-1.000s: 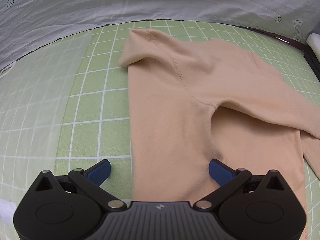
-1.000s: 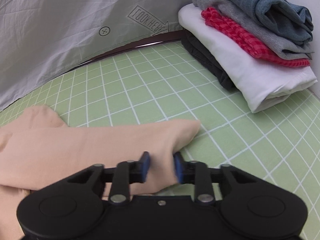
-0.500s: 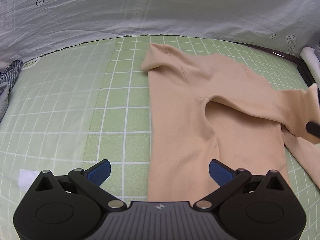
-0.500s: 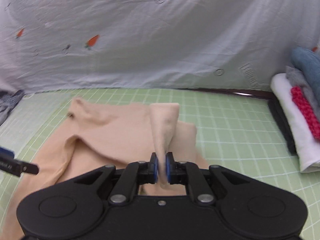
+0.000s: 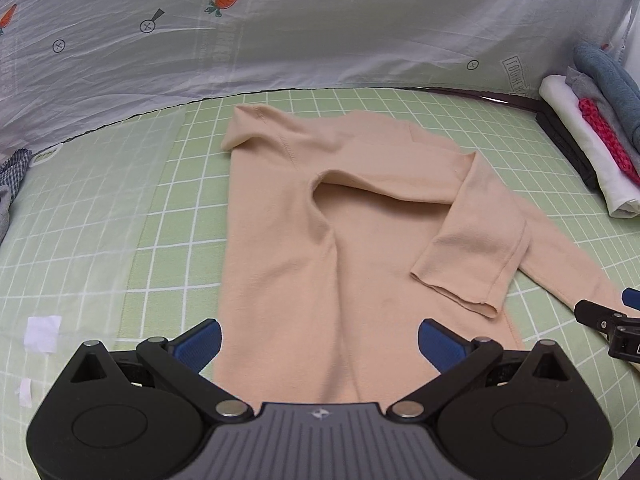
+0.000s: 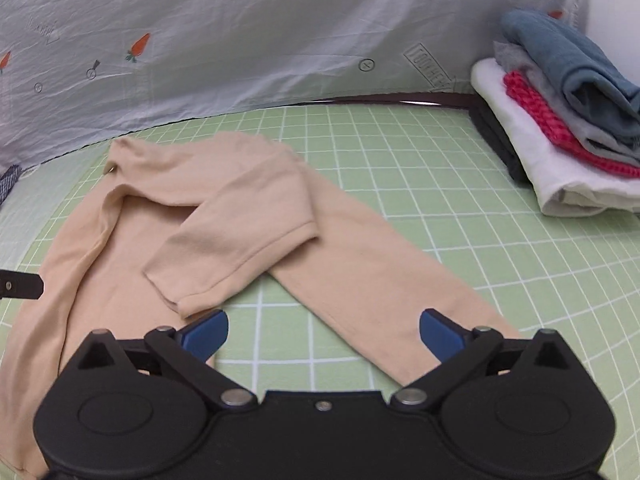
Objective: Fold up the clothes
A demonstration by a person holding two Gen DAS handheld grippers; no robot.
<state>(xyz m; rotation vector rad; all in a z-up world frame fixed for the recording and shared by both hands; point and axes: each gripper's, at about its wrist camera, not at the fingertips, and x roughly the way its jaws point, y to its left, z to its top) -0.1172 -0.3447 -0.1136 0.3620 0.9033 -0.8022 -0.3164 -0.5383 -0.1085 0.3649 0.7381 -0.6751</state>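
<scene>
A peach long-sleeved garment (image 5: 280, 240) lies flat on the green grid mat (image 5: 180, 200). One sleeve (image 5: 468, 248) is folded back over the body, its cuff lying loose. My left gripper (image 5: 320, 338) hovers open over the garment's near end, with nothing between its blue pads. In the right wrist view the folded sleeve (image 6: 232, 248) lies just beyond my right gripper (image 6: 324, 330), which is open and empty. The other sleeve (image 6: 380, 280) runs under its right finger. The right gripper's tip (image 5: 612, 320) shows at the left view's right edge.
A stack of folded clothes (image 6: 560, 132) sits at the mat's far right corner. A white printed sheet (image 5: 320, 20) hangs behind the mat. A checked cloth (image 5: 12, 168) lies at the far left, and bits of white tape (image 5: 42, 332) stick to the mat.
The right gripper carried the sleeve over the body, let it go and opened. The sleeve now lies folded across the garment. Both grippers have drawn back; the left stayed open.
</scene>
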